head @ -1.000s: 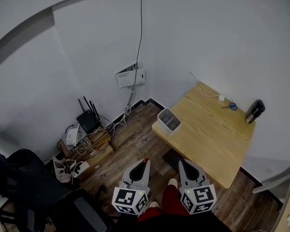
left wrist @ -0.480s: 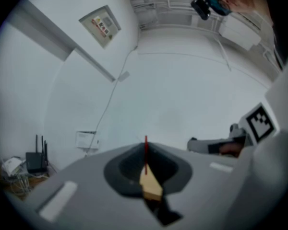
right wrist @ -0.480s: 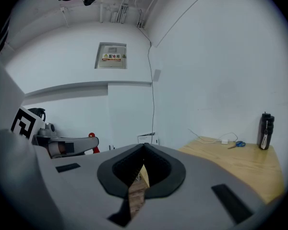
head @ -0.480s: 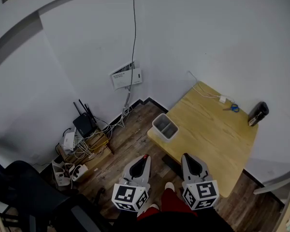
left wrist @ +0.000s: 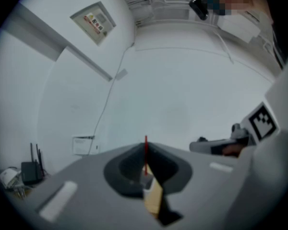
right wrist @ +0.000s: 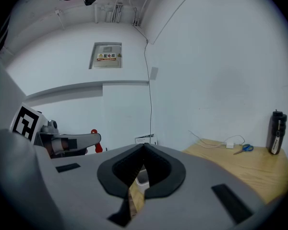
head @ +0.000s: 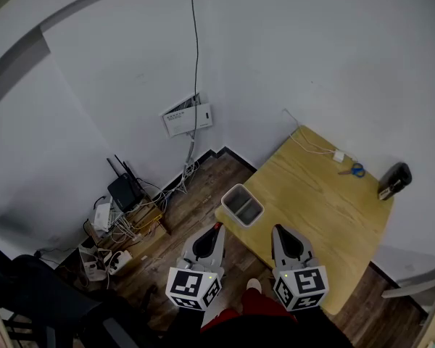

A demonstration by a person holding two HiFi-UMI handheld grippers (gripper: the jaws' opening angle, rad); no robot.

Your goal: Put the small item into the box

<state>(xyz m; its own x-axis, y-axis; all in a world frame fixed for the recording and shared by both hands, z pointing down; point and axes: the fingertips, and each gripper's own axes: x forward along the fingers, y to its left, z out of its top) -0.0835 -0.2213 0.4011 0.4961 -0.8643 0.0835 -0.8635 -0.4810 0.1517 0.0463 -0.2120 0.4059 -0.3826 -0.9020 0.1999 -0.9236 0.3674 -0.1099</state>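
Observation:
A small grey open box point(head: 242, 204) stands on the near left corner of the wooden table point(head: 312, 216). At the table's far side lie blue scissors point(head: 356, 170) and a white charger point(head: 338, 156) with its cable. My left gripper point(head: 217, 228) and right gripper point(head: 277, 230) are held low, side by side, short of the table's edge, both shut and empty. The left gripper view shows its jaws point(left wrist: 145, 148) pressed together, pointing at the wall. In the right gripper view the box point(right wrist: 142, 178) peeks through the gap under the shut gripper point(right wrist: 144, 146).
A black bottle point(head: 395, 180) stands at the table's far right corner. A router point(head: 123, 192), cables and boxes crowd the wooden floor at the left wall. A white wall unit point(head: 187, 115) hangs above. A dark chair point(head: 29, 296) is at lower left.
The head view has shifted: the table and box now sit lower and nearer to the grippers. Both grippers have edged slightly forward and stayed shut.

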